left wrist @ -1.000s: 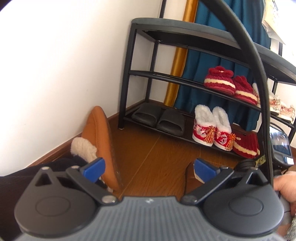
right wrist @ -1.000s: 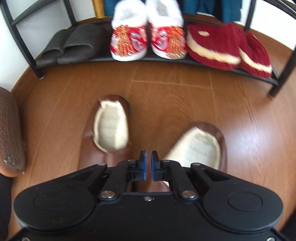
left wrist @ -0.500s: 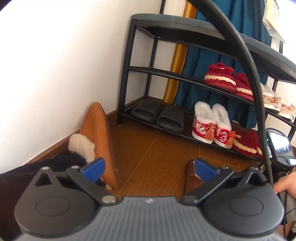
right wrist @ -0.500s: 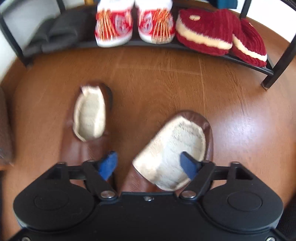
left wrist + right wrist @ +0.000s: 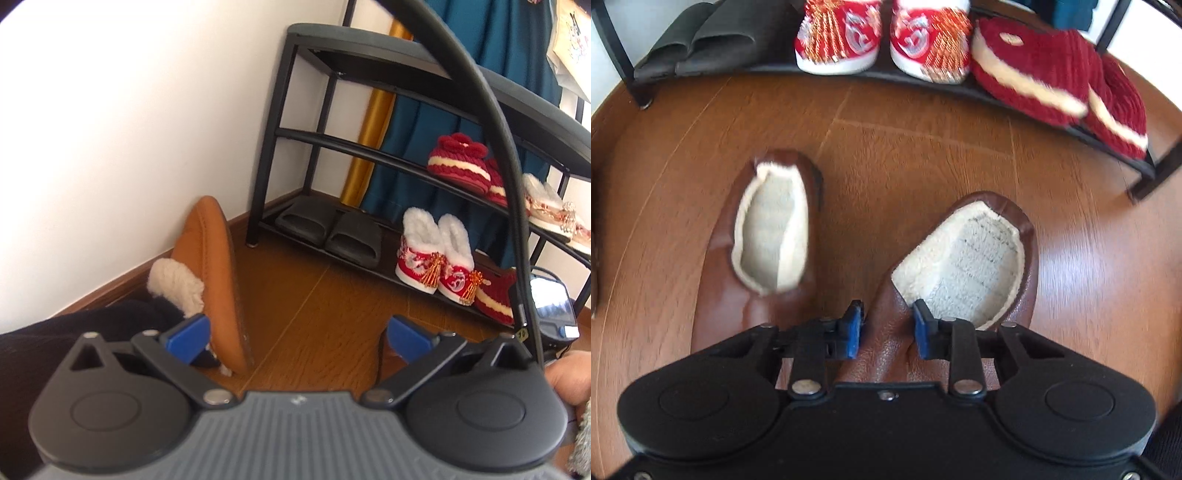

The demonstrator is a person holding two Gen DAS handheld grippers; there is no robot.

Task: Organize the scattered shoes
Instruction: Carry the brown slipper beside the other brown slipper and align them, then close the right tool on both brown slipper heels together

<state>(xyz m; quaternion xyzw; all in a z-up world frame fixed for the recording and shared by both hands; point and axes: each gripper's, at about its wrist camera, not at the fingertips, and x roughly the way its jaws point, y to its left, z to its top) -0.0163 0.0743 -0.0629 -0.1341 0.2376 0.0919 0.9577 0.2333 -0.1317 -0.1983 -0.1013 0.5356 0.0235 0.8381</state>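
Two brown slippers [image 5: 768, 236] lie heels toward the rack [image 5: 997, 92] — right claw [image 5: 886, 328], just closing, pinches one's upper.

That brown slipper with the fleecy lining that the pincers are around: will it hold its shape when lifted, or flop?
Probably it flops a bit: the brown slipper's leather already creases between the right gripper, whose jaws have just been closing on its upper. It looks light, being thin-walled and fleece-lined. The smooth leather might slip somewhat in the pads.
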